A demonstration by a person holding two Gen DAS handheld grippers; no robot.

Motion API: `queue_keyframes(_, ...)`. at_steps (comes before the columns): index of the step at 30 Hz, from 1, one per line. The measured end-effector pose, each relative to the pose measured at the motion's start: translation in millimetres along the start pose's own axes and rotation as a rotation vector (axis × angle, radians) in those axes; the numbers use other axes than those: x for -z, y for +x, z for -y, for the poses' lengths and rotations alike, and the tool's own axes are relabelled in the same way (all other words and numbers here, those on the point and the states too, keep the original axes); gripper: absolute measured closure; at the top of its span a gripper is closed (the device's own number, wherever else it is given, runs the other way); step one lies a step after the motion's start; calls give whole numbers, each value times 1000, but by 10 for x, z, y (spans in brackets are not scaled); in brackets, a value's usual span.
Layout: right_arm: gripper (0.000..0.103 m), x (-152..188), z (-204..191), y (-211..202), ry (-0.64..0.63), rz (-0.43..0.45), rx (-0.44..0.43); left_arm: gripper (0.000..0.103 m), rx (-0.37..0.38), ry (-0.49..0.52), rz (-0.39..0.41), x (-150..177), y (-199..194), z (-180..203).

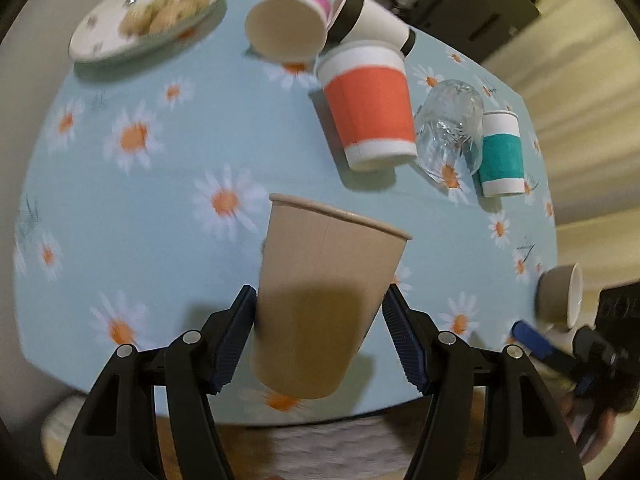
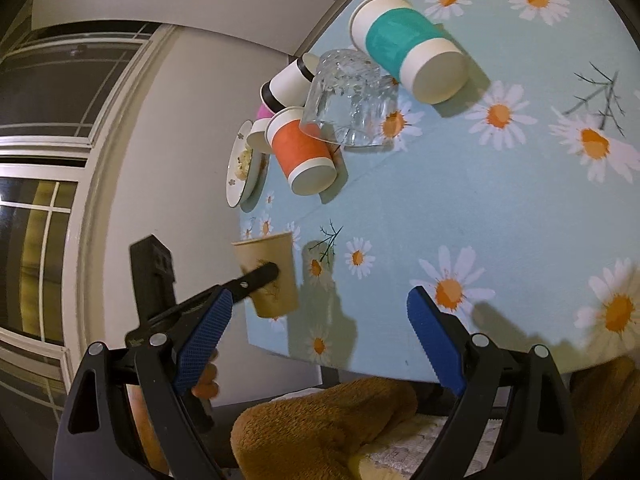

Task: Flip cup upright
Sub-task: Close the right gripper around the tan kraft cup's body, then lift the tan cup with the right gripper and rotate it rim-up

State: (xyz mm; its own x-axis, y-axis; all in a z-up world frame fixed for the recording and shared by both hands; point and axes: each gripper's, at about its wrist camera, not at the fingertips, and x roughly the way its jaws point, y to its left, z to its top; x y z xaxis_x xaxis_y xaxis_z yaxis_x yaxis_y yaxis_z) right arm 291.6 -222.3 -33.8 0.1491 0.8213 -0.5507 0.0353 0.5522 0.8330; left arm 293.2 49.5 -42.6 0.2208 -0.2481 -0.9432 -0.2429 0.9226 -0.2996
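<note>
A plain brown paper cup [image 1: 320, 296] sits between the pads of my left gripper [image 1: 320, 332], rim away from the camera, base toward me, over the near edge of the daisy tablecloth [image 1: 168, 208]. The left gripper is shut on it. In the right wrist view the same cup [image 2: 270, 276] hangs at the table's left edge with a left finger [image 2: 256, 276] across it. My right gripper [image 2: 316, 340] is open and empty above the table's near edge.
An orange-banded cup [image 1: 370, 108], a teal-banded cup [image 1: 502, 152] and a clear glass [image 1: 450, 128] stand upside down at the back right. A brown cup [image 1: 286, 28] and a black-and-white cup [image 1: 374, 26] lie on their sides. A plate of food [image 1: 148, 16] sits back left.
</note>
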Motion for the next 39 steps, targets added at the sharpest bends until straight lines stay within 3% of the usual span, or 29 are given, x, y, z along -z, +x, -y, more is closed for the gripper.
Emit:
queue_keyframes(4, 14, -4, 83, -42, 41, -6, -28, 40, 27, -48, 3, 142, 117, 165)
queue_keyframes(15, 14, -11, 106, -80, 53, -15, -42, 39, -12, -101, -18, 197, 377, 350)
queue_keyframes(21, 14, -6, 105, -50, 53, -24, -41, 33, -75, -69, -6, 178, 379, 394)
queue_keyframes(39, 14, -48, 76, 66, 6, -39, 18, 33, -60, 10, 27, 273, -4, 355)
